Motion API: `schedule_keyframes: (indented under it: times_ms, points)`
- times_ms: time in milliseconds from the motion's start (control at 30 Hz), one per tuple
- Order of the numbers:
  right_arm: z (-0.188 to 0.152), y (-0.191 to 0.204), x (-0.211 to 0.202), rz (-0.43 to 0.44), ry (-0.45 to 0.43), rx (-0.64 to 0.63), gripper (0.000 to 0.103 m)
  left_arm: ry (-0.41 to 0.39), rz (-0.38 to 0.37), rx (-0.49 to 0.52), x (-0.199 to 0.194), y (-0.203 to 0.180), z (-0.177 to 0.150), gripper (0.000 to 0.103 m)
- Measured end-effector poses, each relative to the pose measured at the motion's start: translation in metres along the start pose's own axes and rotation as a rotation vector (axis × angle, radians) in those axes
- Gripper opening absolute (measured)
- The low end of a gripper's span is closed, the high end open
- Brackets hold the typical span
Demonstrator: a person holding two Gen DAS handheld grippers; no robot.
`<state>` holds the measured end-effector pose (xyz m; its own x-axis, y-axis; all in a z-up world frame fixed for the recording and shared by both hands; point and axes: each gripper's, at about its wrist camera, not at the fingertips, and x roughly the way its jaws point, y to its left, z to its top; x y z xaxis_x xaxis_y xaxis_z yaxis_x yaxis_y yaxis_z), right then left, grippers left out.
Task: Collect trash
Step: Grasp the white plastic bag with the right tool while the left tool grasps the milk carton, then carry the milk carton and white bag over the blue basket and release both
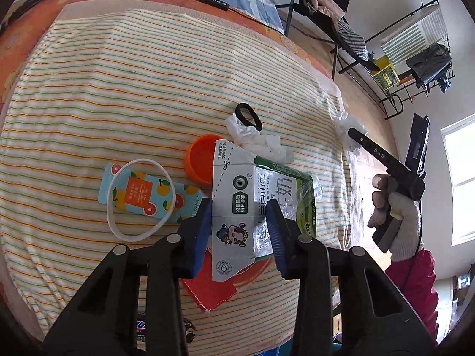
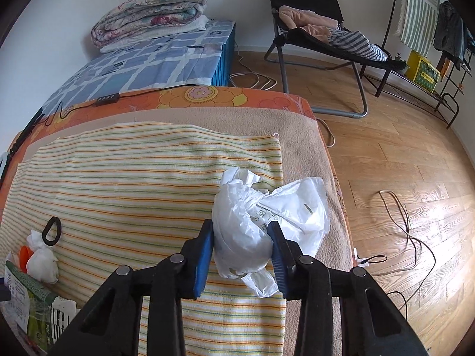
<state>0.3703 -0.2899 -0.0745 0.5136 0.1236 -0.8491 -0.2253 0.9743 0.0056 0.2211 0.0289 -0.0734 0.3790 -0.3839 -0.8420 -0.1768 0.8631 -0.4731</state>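
The left gripper (image 1: 239, 207) has its jaws set either side of the flattened milk carton (image 1: 255, 204), which lies on the striped towel (image 1: 118, 89) beside the orange cap (image 1: 202, 160); they look pressed to it, though I cannot tell how firmly. The right gripper (image 2: 240, 237) is clamped on the crumpled white plastic bag (image 2: 261, 216) at the towel's edge. Best to lift the carton straight up (the crumpled tissue (image 1: 261, 142) touches it).
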Motion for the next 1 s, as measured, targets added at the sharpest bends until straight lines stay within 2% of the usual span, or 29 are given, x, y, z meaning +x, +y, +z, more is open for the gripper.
schedule_keyframes:
  times_ms: [233,533,600,667,767,800,867,933,967,1000]
  points:
    - [-0.002,0.005,-0.032,0.056,-0.058,0.000,0.032,-0.048,0.003,0.024,-0.026,-0.005,-0.005,0.030]
    - [-0.016,0.024,-0.096,0.123,-0.141,-0.051,0.032,-0.114,0.114,0.224,-0.067,-0.052,-0.026,0.024]
    - [-0.021,0.029,-0.110,0.135,-0.155,-0.069,0.032,-0.124,0.095,0.245,-0.076,-0.061,-0.035,0.014]
    - [-0.026,0.032,-0.124,0.158,-0.166,-0.077,0.031,-0.134,0.078,0.263,-0.083,-0.069,-0.043,0.010]
    - [-0.037,0.038,-0.146,0.184,-0.186,-0.090,0.031,-0.155,0.132,0.302,-0.082,-0.082,-0.052,0.010]
    - [-0.040,0.039,-0.153,0.191,-0.189,-0.095,0.031,-0.162,0.124,0.315,-0.078,-0.086,-0.053,0.010]
    - [-0.049,0.042,-0.165,0.203,-0.196,-0.103,0.031,-0.131,0.133,0.325,-0.066,-0.092,-0.052,0.011]
    - [-0.057,0.042,-0.176,0.204,-0.209,-0.107,0.031,-0.112,0.183,0.319,-0.051,-0.095,-0.051,0.016]
    - [-0.060,0.042,-0.181,0.203,-0.213,-0.109,0.031,-0.096,0.184,0.308,-0.044,-0.094,-0.051,0.026]
    - [-0.064,0.041,-0.186,0.203,-0.216,-0.113,0.031,-0.087,0.173,0.298,-0.038,-0.093,-0.051,0.028]
